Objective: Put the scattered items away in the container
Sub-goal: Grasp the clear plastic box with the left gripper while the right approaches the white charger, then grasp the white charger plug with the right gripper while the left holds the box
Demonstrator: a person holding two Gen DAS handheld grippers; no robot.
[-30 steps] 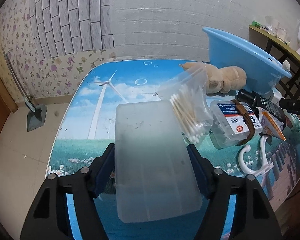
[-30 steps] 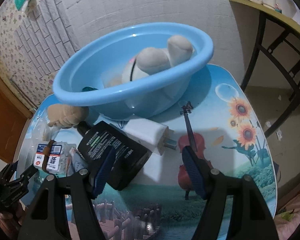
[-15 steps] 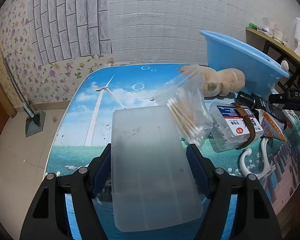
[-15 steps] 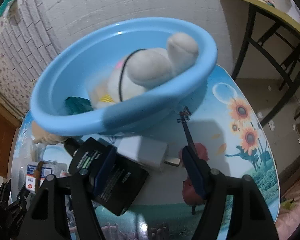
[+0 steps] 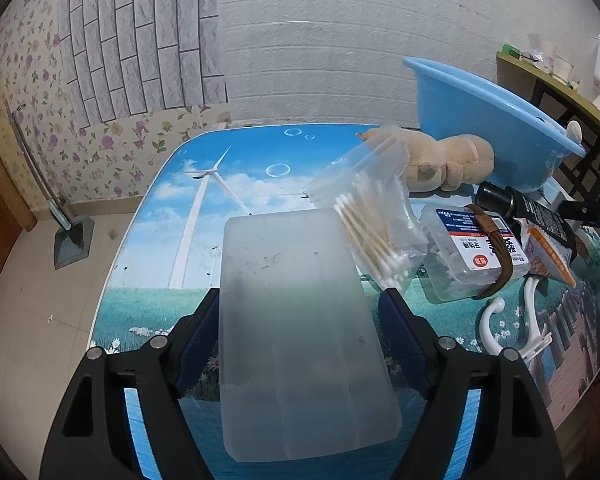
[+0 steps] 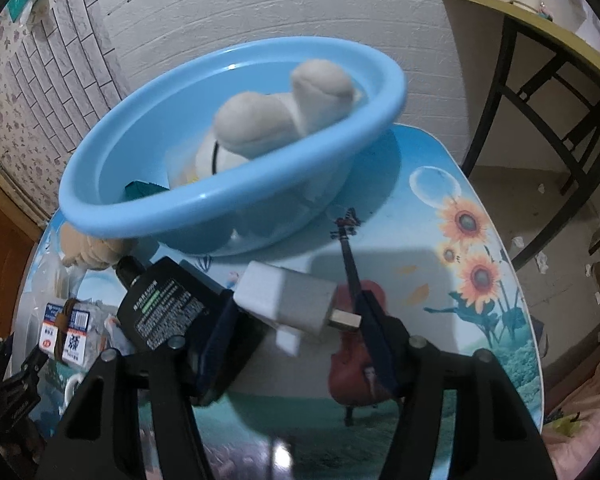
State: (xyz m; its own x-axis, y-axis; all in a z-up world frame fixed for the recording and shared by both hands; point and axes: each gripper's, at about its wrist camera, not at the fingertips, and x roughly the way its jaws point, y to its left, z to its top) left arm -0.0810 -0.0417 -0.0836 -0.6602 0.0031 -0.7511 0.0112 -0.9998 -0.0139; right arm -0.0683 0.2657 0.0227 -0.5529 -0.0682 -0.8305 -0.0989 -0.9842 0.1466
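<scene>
I have two things on the go. My right gripper (image 6: 296, 330) straddles the white plastic plug-in charger (image 6: 286, 300), which lies on the printed tabletop (image 6: 440, 264) just near of the big blue plastic basin (image 6: 236, 208). Its jaws have just been closing with the charger between them. The right pad looks to be at the metal plug end, while the left pad sits by the charger's body and against the black rectangular bottle (image 6: 168, 308) lying to the left, so I cannot tell whether the grip has seated.

The basin already holds a pale plush toy (image 6: 284, 120) and a dark green item I cannot identify.

My left gripper (image 5: 300, 332) has the frosted translucent plastic box (image 5: 300, 320) between its pads, and its jaws have just been opening. A sliver of gap shows on the right side, so I read the box as released or nearly so. To the right of it lie a clear bag of cotton swabs (image 5: 376, 224), a clear labelled tub with a brown band (image 5: 472, 252), a white plastic hook (image 5: 512, 324) and a tan plush toy (image 5: 444, 160).

I judge the charger pickup to be the step in hand. Next I would firm the grip, lift clear of the bottle, carry the charger over the near rim and let go inside.
</scene>
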